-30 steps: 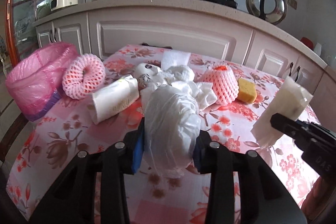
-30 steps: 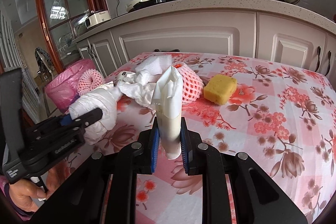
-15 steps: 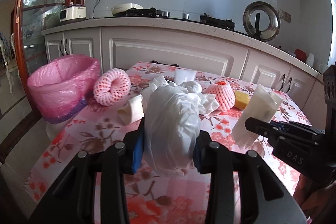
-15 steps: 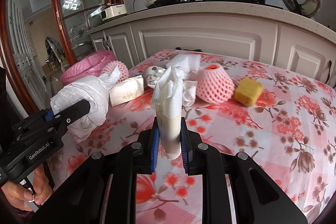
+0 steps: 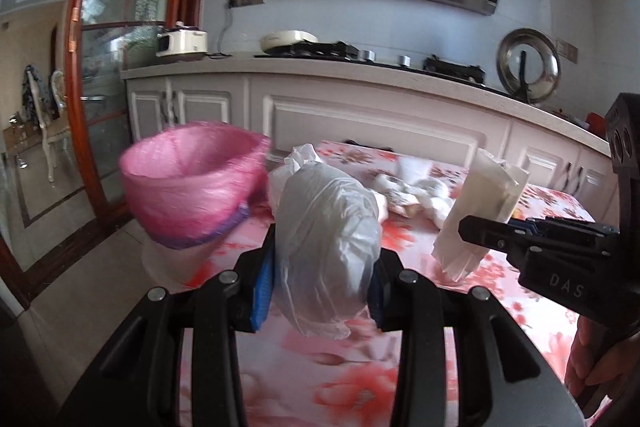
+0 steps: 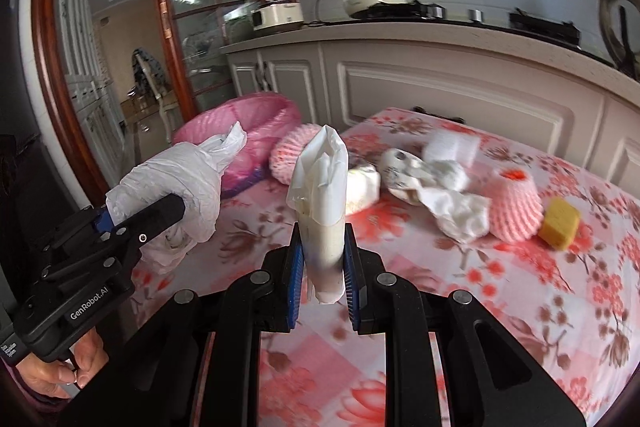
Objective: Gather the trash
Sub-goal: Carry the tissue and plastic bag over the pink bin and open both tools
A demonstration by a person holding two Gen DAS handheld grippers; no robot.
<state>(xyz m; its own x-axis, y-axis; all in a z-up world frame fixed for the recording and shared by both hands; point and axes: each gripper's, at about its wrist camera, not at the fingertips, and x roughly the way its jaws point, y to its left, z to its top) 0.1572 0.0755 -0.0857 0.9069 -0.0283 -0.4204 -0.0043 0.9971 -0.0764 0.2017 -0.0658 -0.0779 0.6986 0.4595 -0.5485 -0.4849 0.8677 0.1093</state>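
Left gripper (image 5: 322, 267), pinching a crumpled white plastic bag (image 5: 326, 243) between its blue pads, the bag bulging above and hanging below the fingers, clear of the surface (image 5: 400, 347). Right gripper (image 6: 322, 277), pressed together on a folded white paper wrapper (image 6: 322, 195) standing upright out of the pads, likewise lifted off the floral cloth. Ahead and to the left of the left gripper, just past the edge of the surface: pink-lined trash bin (image 5: 192, 187), mouth open upward. Ahead of the right gripper, lying on the surface: pink foam fruit net (image 6: 290, 157) near the bin, a small white packet (image 6: 362, 185), crumpled white tissues (image 6: 456, 207), a white foam piece (image 6: 452, 145), a second pink foam net (image 6: 514, 205) standing as a dome, and a yellow sponge (image 6: 559, 223) just beside that dome. Each gripper visible in the other's view, side by side and apart, a hand (image 6: 60, 367) on the left handle.
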